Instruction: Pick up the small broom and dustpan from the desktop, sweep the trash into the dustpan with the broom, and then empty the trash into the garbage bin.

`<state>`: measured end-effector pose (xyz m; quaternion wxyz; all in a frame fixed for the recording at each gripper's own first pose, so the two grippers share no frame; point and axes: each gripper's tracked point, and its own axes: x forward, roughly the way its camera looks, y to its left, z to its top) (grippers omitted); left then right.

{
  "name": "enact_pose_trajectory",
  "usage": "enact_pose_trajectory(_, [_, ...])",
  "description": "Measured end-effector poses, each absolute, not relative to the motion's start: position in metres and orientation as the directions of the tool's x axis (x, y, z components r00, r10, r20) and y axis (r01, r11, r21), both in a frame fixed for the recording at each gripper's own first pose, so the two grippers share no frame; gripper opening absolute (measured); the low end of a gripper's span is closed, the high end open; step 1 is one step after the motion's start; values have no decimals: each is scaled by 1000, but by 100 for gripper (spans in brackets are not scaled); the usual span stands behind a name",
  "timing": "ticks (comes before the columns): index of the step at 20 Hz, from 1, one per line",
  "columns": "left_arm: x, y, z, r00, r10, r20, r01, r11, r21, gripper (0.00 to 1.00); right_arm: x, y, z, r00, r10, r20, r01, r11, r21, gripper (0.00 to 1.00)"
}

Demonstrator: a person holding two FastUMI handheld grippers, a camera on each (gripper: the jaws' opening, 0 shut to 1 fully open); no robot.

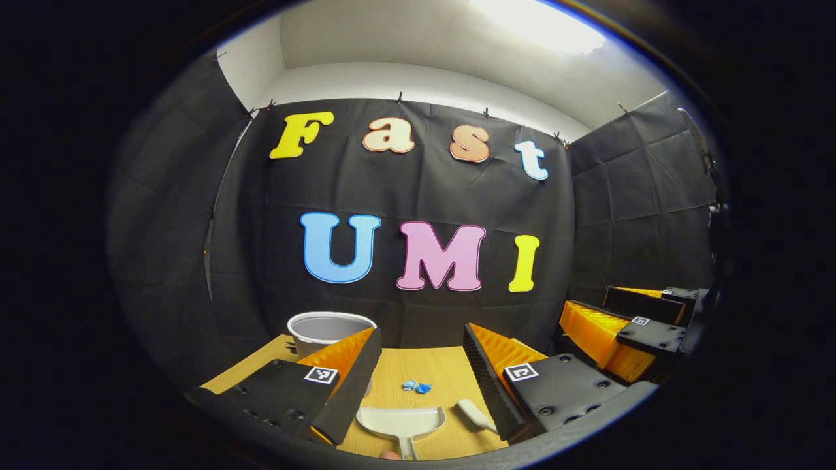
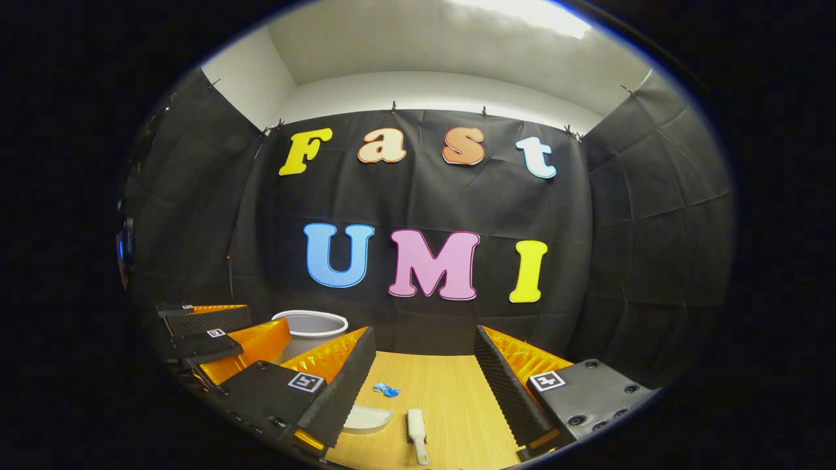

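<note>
The wooden counter (image 2: 450, 398) carries everything, and the grey garbage bin (image 1: 324, 329) stands at its far left edge against the booth wall. It looks like thin, light plastic, easy to nudge, so the trash should be tipped in from above without knocking the rim.

The pale dustpan (image 1: 400, 421) lies near the front of the counter, scoop toward the wall and handle toward the camera. It is probably stiff, smooth and light; the handle is the place to grip, since the scoop is too broad and slick.

Just right of it lies the small broom (image 2: 416, 431), pale and slim. Its handle should be rigid and light, so take it mid-handle.

The scrap of blue trash (image 1: 417, 387) sits beyond both, crumpled and likely nearly weightless.

The left gripper (image 1: 421, 385) and right gripper (image 2: 424, 391) hover with fingers wide apart, holding nothing.

The left gripper view shows the dustpan's whole scoop and handle; in the right gripper view a finger covers most of it, while the broom lies in full length.
</note>
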<state>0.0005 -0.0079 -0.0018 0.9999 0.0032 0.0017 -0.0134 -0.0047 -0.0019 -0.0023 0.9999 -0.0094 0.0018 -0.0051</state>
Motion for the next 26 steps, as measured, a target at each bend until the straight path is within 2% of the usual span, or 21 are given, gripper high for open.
enact_pose_trajectory(8, [8,5,1,1000,5,6,-5,1000,8,75,4,4,-2,1000,1,-6,-1,1000,-17,98])
enact_pose_trajectory(13, [7,19,-2,1000,28,-4,-29,999,-44,75,15,5,5,1000,19,-4,-19,1000,-25,98])
enact_pose_trajectory(16, [11,35,-23,994,87,-65,-91,994,-58,75,21,5,3,999,46,-25,-46,998,-36,98])
enact_pose_trajectory(21, [26,36,-29,987,113,-113,-123,988,-92,75,46,6,6,995,104,-14,-104,993,-50,98])
enact_pose_trajectory(23, [35,30,-33,984,106,-146,-120,989,-89,72,61,6,5,991,134,-12,-135,989,-59,98])
enact_pose_trajectory(26, [48,22,-40,978,90,-189,-109,989,-95,75,77,0,10,987,158,17,-157,986,-46,98])
